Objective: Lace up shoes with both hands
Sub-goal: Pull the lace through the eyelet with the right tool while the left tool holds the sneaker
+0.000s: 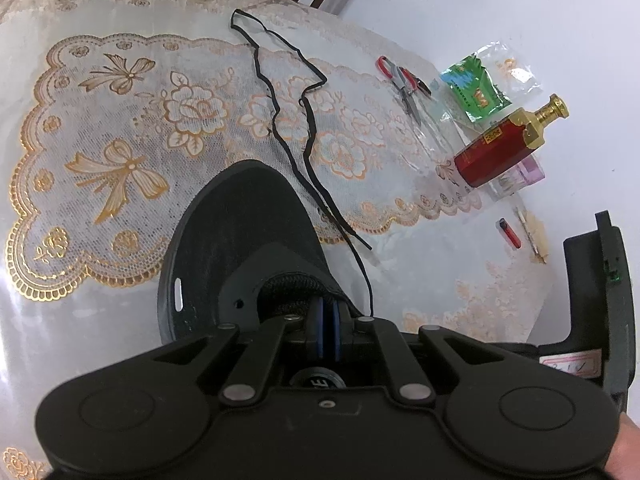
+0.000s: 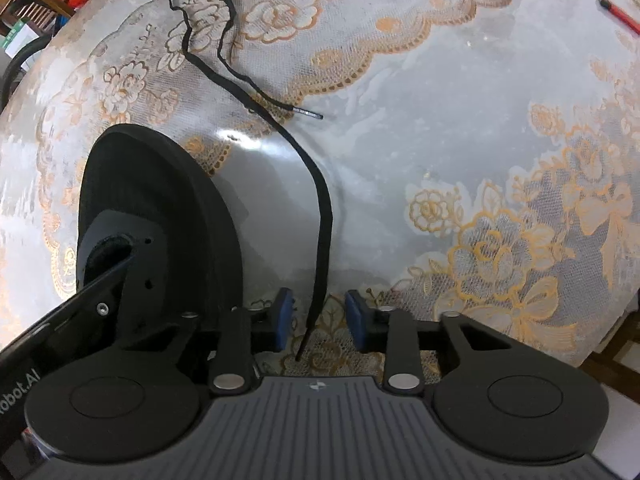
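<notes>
A black shoe [image 1: 240, 220] lies on the lace-patterned tablecloth [image 1: 120, 128], toe pointing away. My left gripper [image 1: 329, 320] is shut, its blue pads pinching the edge of the shoe's upper by the tongue. A black shoelace [image 1: 308, 152] trails from the shoe across the cloth. In the right wrist view the shoe [image 2: 160, 184] is at the left and the shoelace [image 2: 322, 220] runs down between my right gripper's [image 2: 318, 316] blue pads. Those jaws stand apart and do not touch the lace. The lace's other end, with a metal tip [image 2: 308, 113], rests on the cloth.
Red-handled scissors [image 1: 404, 88], a green packet [image 1: 474, 88], a red bottle with a gold cap [image 1: 504, 144] and a small red lighter [image 1: 508, 232] lie to the right of the shoe. A red pen [image 2: 618, 14] is at the far right. The table edge [image 2: 600, 344] curves close by.
</notes>
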Motion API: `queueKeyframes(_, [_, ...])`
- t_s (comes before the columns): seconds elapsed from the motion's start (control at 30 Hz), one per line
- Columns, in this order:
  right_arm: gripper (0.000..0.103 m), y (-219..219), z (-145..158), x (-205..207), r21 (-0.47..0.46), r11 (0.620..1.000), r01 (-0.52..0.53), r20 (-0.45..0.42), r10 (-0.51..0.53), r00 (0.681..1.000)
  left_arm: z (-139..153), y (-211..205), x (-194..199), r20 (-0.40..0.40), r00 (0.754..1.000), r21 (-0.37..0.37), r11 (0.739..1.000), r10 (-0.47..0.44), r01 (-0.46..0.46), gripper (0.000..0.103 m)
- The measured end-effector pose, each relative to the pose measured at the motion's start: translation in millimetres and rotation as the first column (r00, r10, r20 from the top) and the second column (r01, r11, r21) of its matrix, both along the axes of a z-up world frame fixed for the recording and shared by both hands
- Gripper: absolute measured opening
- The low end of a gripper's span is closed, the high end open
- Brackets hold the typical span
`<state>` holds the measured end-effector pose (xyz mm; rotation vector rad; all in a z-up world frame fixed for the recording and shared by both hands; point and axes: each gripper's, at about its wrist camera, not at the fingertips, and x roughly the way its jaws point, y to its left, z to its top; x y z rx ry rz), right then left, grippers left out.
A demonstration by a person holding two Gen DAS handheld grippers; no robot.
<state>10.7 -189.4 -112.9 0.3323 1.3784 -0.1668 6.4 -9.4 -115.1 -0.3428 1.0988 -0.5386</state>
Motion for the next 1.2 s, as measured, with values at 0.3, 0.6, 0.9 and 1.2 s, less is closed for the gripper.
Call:
queueKeyframes(0.3, [0.001, -38.9, 5.8, -11.1, 0.254, 0.962, 0.104, 0.115, -0.137, 0.984, 0.2, 1.5, -1.0, 0.003, 1.000, -0.001, 1.000, -0.005, 0.005, 0.005])
queueKeyframes(0.6, [0.001, -70.1, 47.8, -24.4, 0.552, 0.827, 0.108, 0.353, -0.349, 0.868, 1.9, -2.0, -1.8, 0.008, 1.000, 0.019, 1.000, -0.009, 0.009, 0.005])
queueKeyframes(0.9, [0.001, -59.3, 11.0, -39.3, 0.703, 0.701, 0.121, 0.363, -0.500, 0.786, 6.3, -7.1, -3.5, 0.028, 0.999, 0.063, 0.998, -0.022, 0.020, 0.005])
queueKeyframes(1.2, [0.001, -53.7, 6.7, -38.7, 0.662, 0.745, 0.084, 0.423, -0.464, 0.778, 7.3, -4.9, -7.8, 0.040, 0.999, 0.053, 0.999, -0.003, 0.001, 0.004])
